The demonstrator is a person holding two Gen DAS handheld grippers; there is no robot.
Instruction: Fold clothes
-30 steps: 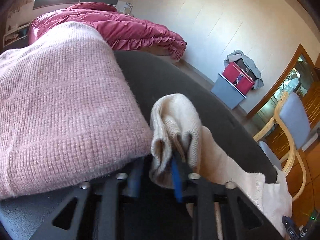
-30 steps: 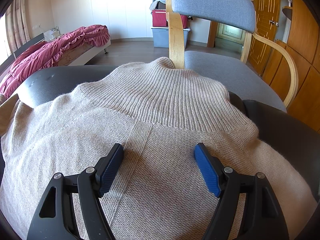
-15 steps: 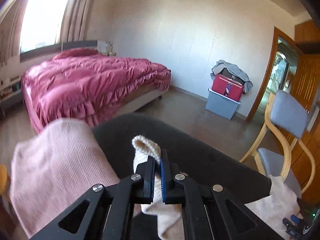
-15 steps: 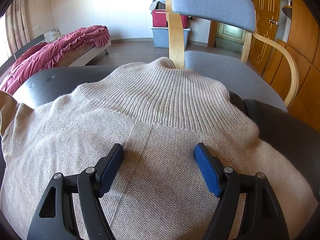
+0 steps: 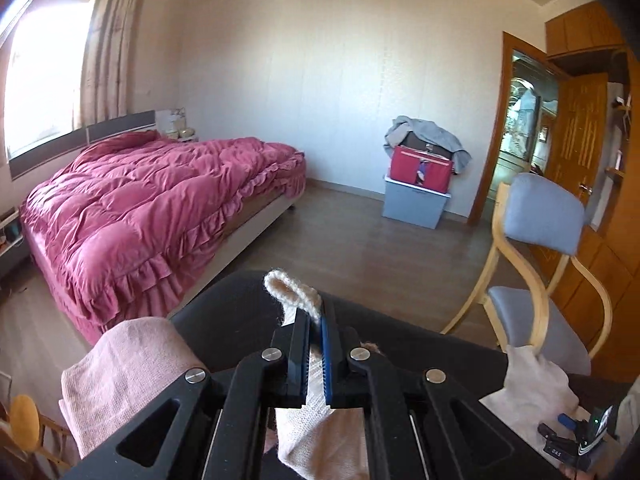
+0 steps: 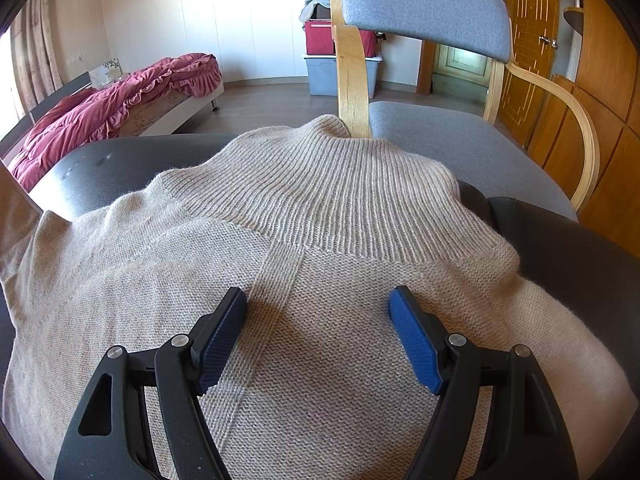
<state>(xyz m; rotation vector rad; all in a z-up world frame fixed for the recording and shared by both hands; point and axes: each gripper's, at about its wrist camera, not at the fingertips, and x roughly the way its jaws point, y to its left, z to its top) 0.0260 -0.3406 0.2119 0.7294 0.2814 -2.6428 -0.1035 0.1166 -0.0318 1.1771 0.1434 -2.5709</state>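
A: From where is the left wrist view taken?
B: From behind the left gripper (image 5: 315,330), raised above the black table (image 5: 224,320) and tilted slightly down towards the bed (image 5: 160,208).
A: And the right wrist view?
B: It is aimed steeply down, close over the beige sweater (image 6: 320,240). The bed, grey armchair (image 6: 428,24) and red bag (image 6: 320,36) are shared.
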